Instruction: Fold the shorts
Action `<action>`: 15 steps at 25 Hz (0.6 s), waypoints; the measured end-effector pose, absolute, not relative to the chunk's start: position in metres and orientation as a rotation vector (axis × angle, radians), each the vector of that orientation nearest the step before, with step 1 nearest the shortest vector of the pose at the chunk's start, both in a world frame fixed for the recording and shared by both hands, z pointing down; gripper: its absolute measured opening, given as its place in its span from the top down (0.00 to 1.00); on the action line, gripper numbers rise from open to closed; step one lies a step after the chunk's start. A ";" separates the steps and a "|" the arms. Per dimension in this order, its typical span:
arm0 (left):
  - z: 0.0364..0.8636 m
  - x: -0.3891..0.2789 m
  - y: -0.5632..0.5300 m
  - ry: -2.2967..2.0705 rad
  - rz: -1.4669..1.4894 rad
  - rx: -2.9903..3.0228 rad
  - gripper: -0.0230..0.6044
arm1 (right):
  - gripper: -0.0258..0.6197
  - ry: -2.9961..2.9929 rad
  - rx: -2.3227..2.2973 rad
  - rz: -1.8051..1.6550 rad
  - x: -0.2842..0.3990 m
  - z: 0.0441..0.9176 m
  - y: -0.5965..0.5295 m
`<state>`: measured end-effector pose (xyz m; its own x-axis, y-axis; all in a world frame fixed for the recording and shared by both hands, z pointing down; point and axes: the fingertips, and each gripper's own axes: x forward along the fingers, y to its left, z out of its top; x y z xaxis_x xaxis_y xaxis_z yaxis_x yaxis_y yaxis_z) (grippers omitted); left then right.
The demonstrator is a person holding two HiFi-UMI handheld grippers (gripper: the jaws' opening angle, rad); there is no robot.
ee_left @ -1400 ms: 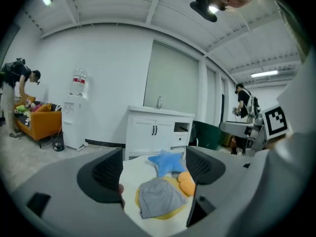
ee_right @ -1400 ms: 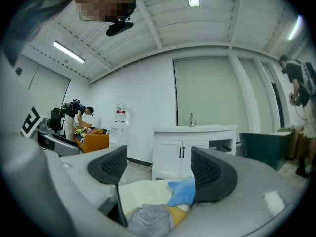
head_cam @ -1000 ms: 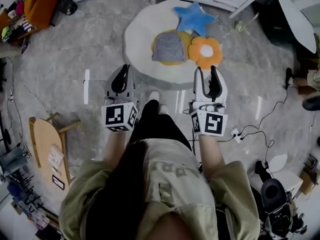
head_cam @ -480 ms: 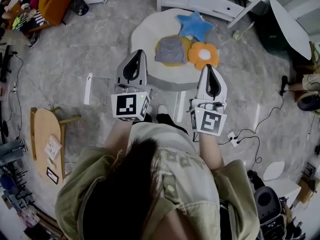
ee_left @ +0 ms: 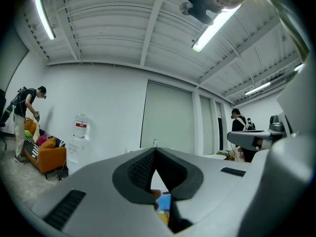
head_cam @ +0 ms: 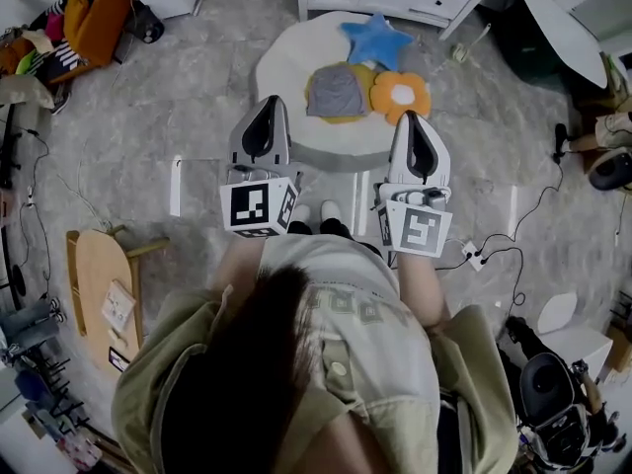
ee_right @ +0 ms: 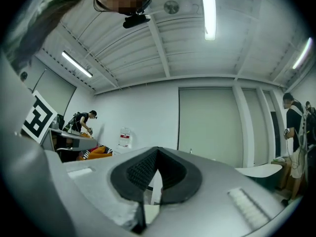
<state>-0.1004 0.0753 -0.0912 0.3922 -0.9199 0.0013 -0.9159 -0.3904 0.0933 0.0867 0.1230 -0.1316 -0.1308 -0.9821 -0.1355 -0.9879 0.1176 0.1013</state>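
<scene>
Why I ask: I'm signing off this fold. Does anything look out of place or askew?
Nothing stands out. The grey shorts lie in a compact bundle on the round table, beside the star cushion and flower cushion. Left claw and right claw are shut, empty, clear of the shorts.

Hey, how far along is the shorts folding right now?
Done, apparently: the grey shorts lie as a compact bundle on the round table. In hand: nothing; left tool and right tool are shut and empty, held in the air. Left: maybe nothing, though the fold's neatness is too small to judge.
</scene>
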 end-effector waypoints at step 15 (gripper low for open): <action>-0.109 -0.093 0.071 -1.672 -0.103 2.665 0.95 | 0.96 2.299 -2.099 0.382 0.084 -0.137 0.122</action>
<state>-0.0934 0.0709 -0.1089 0.4338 -0.8991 -0.0588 -0.8995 -0.4359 0.0296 0.0845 0.1224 -0.1367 -0.1042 -0.9806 -0.1663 -0.9817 0.0746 0.1754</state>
